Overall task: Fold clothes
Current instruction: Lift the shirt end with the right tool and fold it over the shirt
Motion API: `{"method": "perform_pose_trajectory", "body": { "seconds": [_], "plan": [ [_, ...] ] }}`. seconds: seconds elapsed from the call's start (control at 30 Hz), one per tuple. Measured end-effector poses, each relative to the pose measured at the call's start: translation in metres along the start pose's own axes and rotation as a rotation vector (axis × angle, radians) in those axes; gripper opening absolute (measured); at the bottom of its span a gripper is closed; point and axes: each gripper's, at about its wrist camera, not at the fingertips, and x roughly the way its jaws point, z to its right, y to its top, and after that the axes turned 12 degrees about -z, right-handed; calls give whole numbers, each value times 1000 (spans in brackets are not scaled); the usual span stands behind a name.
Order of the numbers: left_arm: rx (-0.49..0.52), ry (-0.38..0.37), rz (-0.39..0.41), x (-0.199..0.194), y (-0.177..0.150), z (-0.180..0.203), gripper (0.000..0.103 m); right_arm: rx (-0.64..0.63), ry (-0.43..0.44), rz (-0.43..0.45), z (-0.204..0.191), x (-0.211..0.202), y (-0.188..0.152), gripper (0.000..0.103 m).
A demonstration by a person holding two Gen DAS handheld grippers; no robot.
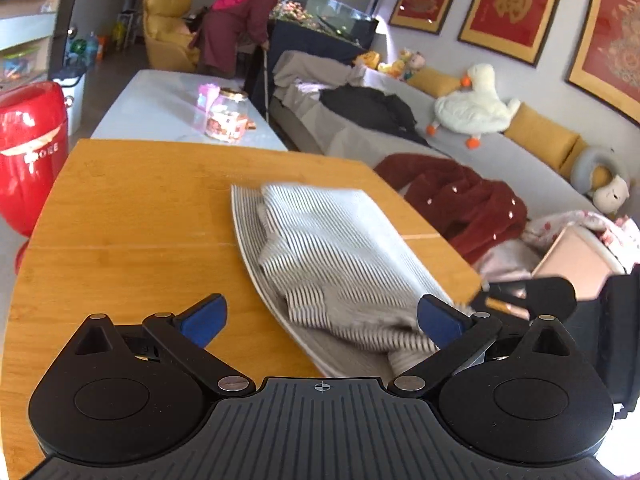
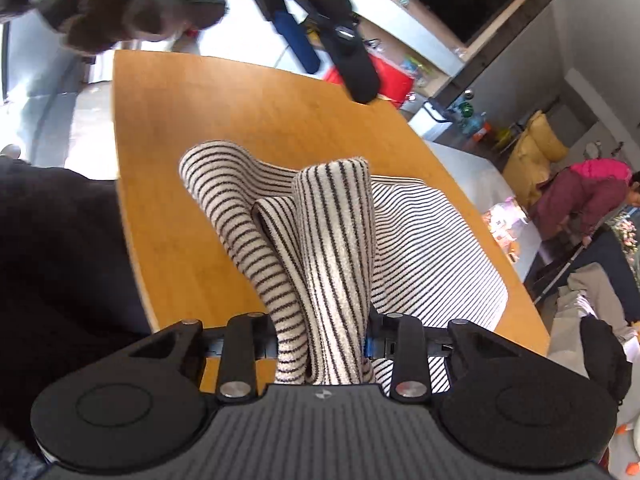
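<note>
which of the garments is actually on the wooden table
The striped garment, partly held in the right tongs. The dark red coat and black garment lie on the grey sofa.

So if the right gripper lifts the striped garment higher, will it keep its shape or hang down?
Probably hang: the striped garment already droops in soft loops from the right gripper. It looks like light knit, and may drag across the smooth wooden table.

A grey sofa (image 1: 472, 148) ran beneath red framed wall hangings (image 1: 516, 4) (three in view), beside a white coffee table (image 1: 156, 108) and wooden tabletop (image 1: 132, 216).
</note>
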Motion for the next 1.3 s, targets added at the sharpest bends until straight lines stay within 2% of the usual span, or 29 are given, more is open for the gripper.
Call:
{"method": "perform_pose_trajectory", "body": {
  "seconds": [0.1, 0.3, 0.37, 0.43, 0.5, 0.57, 0.7, 0.77, 0.83, 0.9, 0.97, 1.03, 1.1, 1.2, 1.3],
  "plan": [
    [69, 25, -10, 21, 20, 3, 103, -46, 84, -21, -3, -27, 0, 32],
    [215, 98, -143, 82, 30, 3, 103, -110, 141, 23, 40, -98, 21, 31],
    [258, 113, -167, 92, 26, -1, 102, -105, 185, 30, 63, -99, 35, 31],
    [286, 94, -181, 96, 21, -7, 101, -97, 240, 34, 87, -96, 48, 32],
    [299, 64, -193, 97, 18, -12, 98, -93, 311, 30, 111, -76, 61, 32],
    [288, 49, -198, 94, 16, -20, 98, -67, 390, 8, 133, -37, 75, 32],
    [195, 89, -176, 71, 16, -44, 97, 4, 508, -24, 155, 35, 76, 34],
    [126, 74, -154, 51, 16, -59, 98, 36, 551, -32, 159, 65, 72, 36],
    [71, 53, -124, 31, 17, -68, 98, 57, 585, -23, 162, 83, 70, 43],
    [45, 6, -86, 14, 20, -70, 99, 78, 583, -6, 167, 85, 67, 46],
    [36, -79, -48, 2, 26, -66, 101, 101, 566, 5, 172, 85, 65, 57],
    [63, -155, -23, 1, 32, -53, 101, 138, 531, 27, 176, 75, 56, 74],
    [122, -190, -24, 11, 38, -32, 102, 179, 491, 54, 180, 62, 44, 83],
    [227, -187, -47, 36, 43, -3, 102, 242, 429, 94, 186, 41, 27, 96],
    [262, -144, -90, 66, 47, 9, 102, 304, 367, 134, 193, 21, 9, 99]
  ]
}}
